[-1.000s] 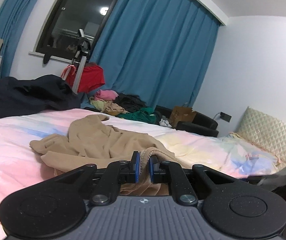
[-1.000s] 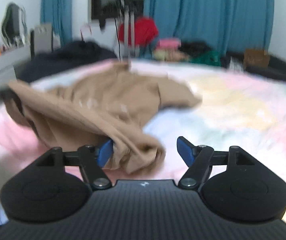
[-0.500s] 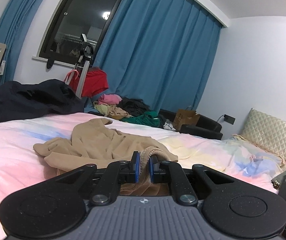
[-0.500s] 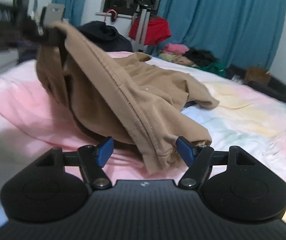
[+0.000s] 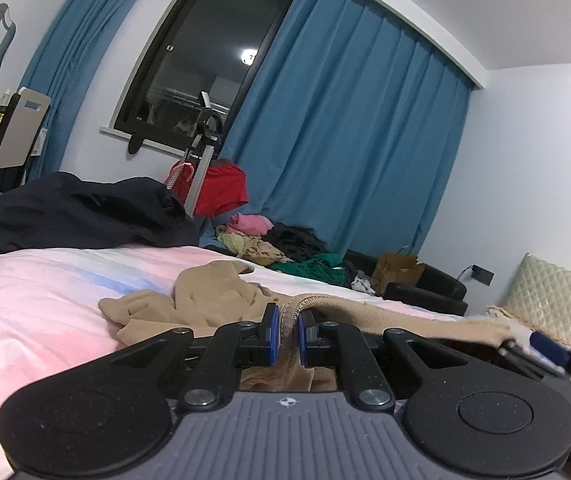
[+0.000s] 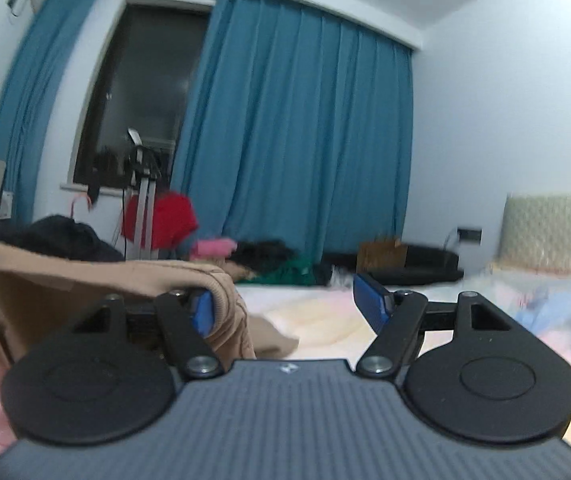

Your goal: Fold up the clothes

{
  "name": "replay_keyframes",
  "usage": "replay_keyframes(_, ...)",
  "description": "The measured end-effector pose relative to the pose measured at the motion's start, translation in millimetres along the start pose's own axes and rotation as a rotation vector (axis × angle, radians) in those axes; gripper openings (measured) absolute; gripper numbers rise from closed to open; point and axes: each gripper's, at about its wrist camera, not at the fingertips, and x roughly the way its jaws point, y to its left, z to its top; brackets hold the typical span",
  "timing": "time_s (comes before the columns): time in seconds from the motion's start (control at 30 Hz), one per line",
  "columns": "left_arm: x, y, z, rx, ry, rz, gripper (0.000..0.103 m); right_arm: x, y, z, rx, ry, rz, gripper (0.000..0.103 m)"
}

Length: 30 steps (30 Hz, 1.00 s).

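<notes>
Left-wrist view: the left gripper (image 5: 285, 334) has its two blue-padded fingers (image 5: 272, 334) drawn close together, pinching a ribbed hem of the tan garment (image 5: 221, 296) between them. From the pinch, a taut band of the same cloth runs rightward to the right gripper (image 5: 525, 346), seen here at the right edge, where the cloth lies over its tip; the rest of the garment lies crumpled on the bed (image 5: 37, 304), just beyond the left gripper, with one sleeve-like fold spread to the left. The bed carries a pastel cover of pink, blue and yellow. At its far left edge rests a dark garment heap (image 5: 77, 216); behind that stands a metal rack (image 5: 201, 168) hung with a red garment (image 5: 221, 190). Farther right, below the blue curtain (image 5: 345, 140), lies a mixed pile of clothes (image 5: 281, 248), then a cardboard box (image 5: 399, 268) and a quilted headboard (image 5: 557, 300). A dark window (image 5: 209, 68) sits between the curtain panels. Right-wrist view (somewhat blurred): the right gripper (image 6: 285, 308) has its fingers spread wide apart; the tan garment (image 6: 105, 292) is draped over the left finger (image 6: 203, 314) only and hangs down past it, while the other finger stands free of cloth. The lifted cloth stretches away to the left of this view, above the pink bed cover (image 6: 425, 320).
</notes>
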Motion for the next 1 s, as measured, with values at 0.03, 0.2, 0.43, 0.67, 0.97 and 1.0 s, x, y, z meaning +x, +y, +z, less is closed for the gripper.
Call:
replay_keyframes(0.03,-1,0,0,-0.002,0.000,0.004,0.010,2,0,2,0.000,0.005,0.015,0.072)
replay_keyframes(0.2,-4,8,3,-0.020,-0.006,0.026,0.010,42,4,8,0.006,0.207,0.206,0.039)
replay_keyframes(0.43,6,12,0,-0.002,0.083,0.073,0.012,67,23,35,0.049,0.318,0.478,0.008)
replay_keyframes(0.67,27,-5,-22,0.193,0.188,0.193,0.042,85,21,42,0.206,0.303,0.612,0.008)
replay_keyframes(0.97,66,-51,-82,0.618,0.267,0.347,0.051,101,-3,33,0.371,0.213,0.600,0.008)
replay_keyframes(1.0,65,-55,-88,0.656,0.272,0.376,0.053,103,-6,33,0.372,0.205,0.572,0.008)
